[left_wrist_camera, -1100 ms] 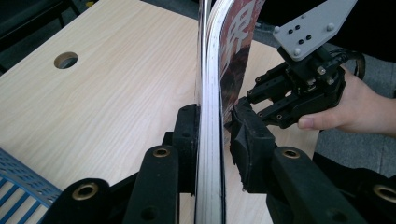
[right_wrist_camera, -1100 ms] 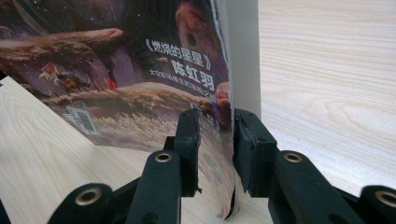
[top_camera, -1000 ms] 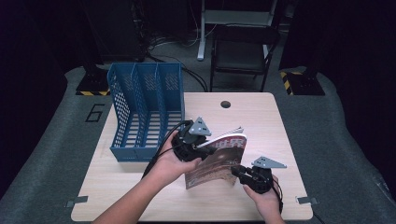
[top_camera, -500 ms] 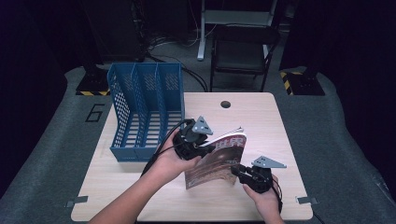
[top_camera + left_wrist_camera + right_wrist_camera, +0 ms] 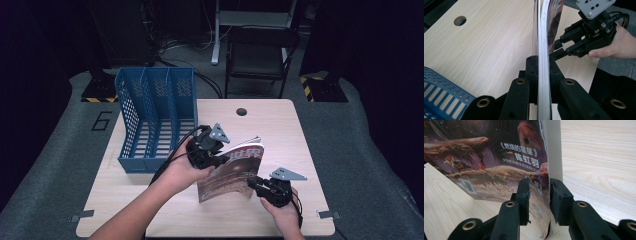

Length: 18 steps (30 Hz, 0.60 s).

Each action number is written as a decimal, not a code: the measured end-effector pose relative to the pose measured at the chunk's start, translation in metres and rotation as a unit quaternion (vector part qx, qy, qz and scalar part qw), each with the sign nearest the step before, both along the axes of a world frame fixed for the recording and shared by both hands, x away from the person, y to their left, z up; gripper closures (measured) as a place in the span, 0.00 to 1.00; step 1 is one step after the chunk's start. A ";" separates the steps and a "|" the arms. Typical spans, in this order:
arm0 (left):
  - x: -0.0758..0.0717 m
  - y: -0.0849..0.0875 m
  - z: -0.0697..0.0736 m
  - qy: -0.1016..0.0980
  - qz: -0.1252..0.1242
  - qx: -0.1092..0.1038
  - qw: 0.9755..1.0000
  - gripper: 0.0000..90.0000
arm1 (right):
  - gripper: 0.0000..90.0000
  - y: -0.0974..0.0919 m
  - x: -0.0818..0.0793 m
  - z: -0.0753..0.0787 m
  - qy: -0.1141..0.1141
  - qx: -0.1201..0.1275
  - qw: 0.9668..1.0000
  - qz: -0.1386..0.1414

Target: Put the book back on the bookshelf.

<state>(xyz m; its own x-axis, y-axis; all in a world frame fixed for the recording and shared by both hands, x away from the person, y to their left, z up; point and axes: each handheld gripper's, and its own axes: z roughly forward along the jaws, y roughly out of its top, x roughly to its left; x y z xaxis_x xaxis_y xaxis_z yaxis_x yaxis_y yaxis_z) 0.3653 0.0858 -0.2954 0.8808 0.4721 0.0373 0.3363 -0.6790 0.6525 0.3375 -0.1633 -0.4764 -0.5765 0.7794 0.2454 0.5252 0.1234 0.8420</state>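
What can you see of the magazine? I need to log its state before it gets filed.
The magazine is a thin glossy softcover with a dark reddish cover, Chinese lettering and a barcode. It stands tilted on the wooden table, right of the blue file rack. The left gripper clamps its page edge; the right gripper's jaws straddle its spine corner.

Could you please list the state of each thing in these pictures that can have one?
Magazine: closed, held tilted up off the table.
Left claw: shut on the magazine's page edge.
Right claw: open around the magazine's spine corner, a gap showing beside one pad.
Blue file rack: upright, its compartments empty.
Table: bare wood with an open round hole near the far edge.
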 end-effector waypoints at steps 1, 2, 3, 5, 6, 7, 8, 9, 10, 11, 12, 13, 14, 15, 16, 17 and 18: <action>0.000 0.000 0.000 0.000 0.001 0.000 1.000 0.93 | 0.78 0.000 0.000 0.000 0.000 0.000 1.000 0.000; 0.000 0.000 0.000 -0.002 0.001 0.000 1.000 0.93 | 0.78 0.000 0.000 0.000 0.000 0.000 1.000 0.000; 0.000 0.001 0.000 -0.003 0.001 0.001 1.000 0.93 | 0.77 0.000 0.000 0.000 -0.001 0.000 1.000 -0.001; 0.001 0.001 0.000 0.002 0.000 -0.001 1.000 0.93 | 0.77 0.000 0.000 0.000 0.000 0.001 1.000 0.000; 0.001 0.001 0.000 -0.001 0.002 -0.001 1.000 0.93 | 0.77 0.000 0.000 -0.001 0.000 0.001 1.000 0.000; 0.002 0.002 0.000 0.001 -0.001 -0.001 1.000 0.93 | 0.77 0.000 0.001 -0.001 0.000 0.002 1.000 0.000; 0.001 0.002 0.000 -0.001 0.000 -0.003 1.000 0.93 | 0.77 0.000 0.001 -0.001 0.000 0.002 1.000 0.001; 0.001 0.002 -0.001 -0.001 0.001 -0.004 1.000 0.93 | 0.77 0.000 0.001 -0.001 0.000 0.002 1.000 0.001; 0.001 0.002 -0.001 -0.003 0.000 -0.002 1.000 0.92 | 0.79 0.000 0.001 -0.001 0.000 0.001 1.000 0.002; 0.001 0.003 -0.001 -0.002 0.001 0.002 1.000 0.91 | 0.79 0.000 0.001 0.000 0.000 0.000 1.000 0.002; 0.001 0.003 -0.002 -0.003 0.002 0.008 1.000 0.90 | 0.80 0.000 0.001 0.000 0.000 -0.001 1.000 0.002; 0.000 0.004 -0.003 -0.002 0.004 0.007 1.000 0.90 | 0.81 0.000 0.001 0.000 0.001 -0.002 1.000 0.003; 0.000 0.005 -0.003 -0.002 0.003 0.008 1.000 0.90 | 0.81 0.000 0.001 0.000 0.001 -0.002 1.000 0.003; 0.000 0.006 -0.003 -0.001 0.005 0.008 1.000 0.90 | 0.81 0.000 0.000 0.000 0.001 -0.002 1.000 0.002; -0.001 0.006 -0.003 0.000 0.005 0.007 1.000 0.91 | 0.81 0.000 0.000 0.000 0.000 -0.001 1.000 0.002; -0.001 0.006 -0.003 0.003 0.003 0.007 1.000 0.91 | 0.81 0.000 0.000 0.000 0.001 -0.001 1.000 0.001; -0.001 0.006 -0.002 0.005 0.000 0.009 1.000 0.92 | 0.81 0.000 0.000 0.000 0.002 -0.003 1.000 0.001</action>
<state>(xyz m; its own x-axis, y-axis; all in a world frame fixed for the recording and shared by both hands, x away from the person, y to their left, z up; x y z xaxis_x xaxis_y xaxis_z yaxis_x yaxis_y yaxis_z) 0.3642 0.0918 -0.2979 0.8812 0.4712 0.0372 0.3425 -0.6908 0.6368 0.3380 -0.1632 -0.4762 -0.5776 0.7793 0.2431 0.5280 0.1296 0.8393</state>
